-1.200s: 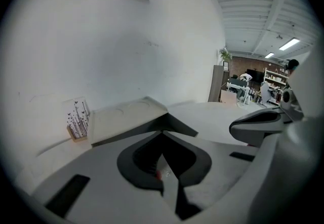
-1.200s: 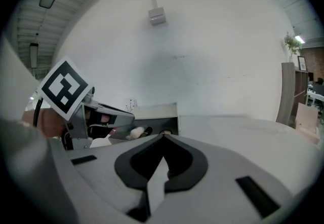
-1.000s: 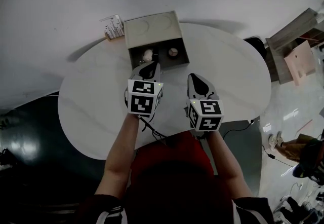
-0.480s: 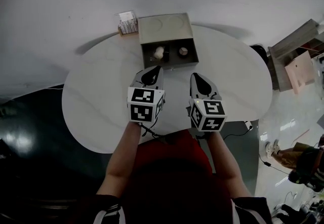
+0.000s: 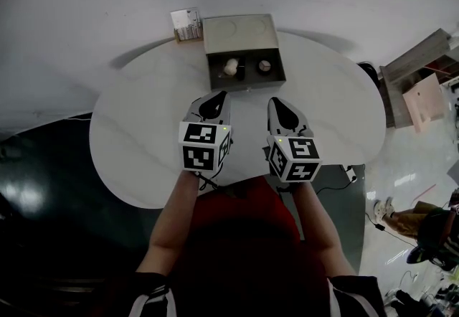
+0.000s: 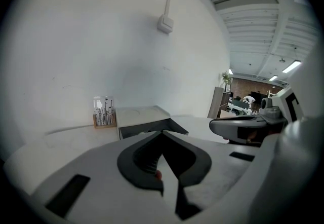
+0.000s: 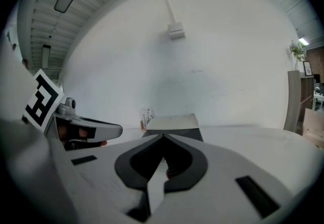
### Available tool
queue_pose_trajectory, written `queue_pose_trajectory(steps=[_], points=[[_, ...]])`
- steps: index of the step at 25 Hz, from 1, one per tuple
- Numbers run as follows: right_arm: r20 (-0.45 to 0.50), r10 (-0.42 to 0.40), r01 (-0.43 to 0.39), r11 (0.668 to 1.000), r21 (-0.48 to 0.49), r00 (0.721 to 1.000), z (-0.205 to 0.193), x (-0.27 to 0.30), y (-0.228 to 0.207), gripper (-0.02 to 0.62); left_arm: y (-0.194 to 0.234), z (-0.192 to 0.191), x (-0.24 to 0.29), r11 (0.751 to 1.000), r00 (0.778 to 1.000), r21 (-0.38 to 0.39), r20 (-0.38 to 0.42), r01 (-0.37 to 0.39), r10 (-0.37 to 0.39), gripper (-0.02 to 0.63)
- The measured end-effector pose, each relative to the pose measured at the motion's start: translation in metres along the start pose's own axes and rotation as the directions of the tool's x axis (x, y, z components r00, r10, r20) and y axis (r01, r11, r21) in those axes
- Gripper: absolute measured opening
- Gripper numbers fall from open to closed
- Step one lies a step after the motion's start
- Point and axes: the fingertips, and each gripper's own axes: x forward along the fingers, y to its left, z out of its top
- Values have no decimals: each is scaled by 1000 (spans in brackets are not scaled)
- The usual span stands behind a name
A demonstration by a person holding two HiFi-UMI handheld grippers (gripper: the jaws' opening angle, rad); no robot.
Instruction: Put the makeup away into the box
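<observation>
Makeup: 2 small round pcs sit in the box (image 5: 246,85), a pale one (image 5: 231,67) in the left compartment and a smaller one (image 5: 265,64) in the right. The box is at the far edge of the round white table (image 5: 136,136), w/ its lid (image 5: 239,34) open and standing up at the back. A small wooden card stand (image 5: 186,24) is just beside the lid's left corner.

Nearer the person, the left gripper (image 5: 213,100) is above the table, short of the box, jaws closed tip to tip w/ nothing btwn them. The right gripper (image 5: 282,105) is alongside it, well apart from the box too, jaws likewise pressed together and empty. Neither touches the box or the makeup.
</observation>
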Motion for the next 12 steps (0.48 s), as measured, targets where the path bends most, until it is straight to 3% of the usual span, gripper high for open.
queue_pose_trajectory(steps=[12], points=[[7, 32, -32, 999, -23, 999, 3, 0, 11, 14, 1, -2, -6, 999, 1000, -40, 9, 7, -6, 21]])
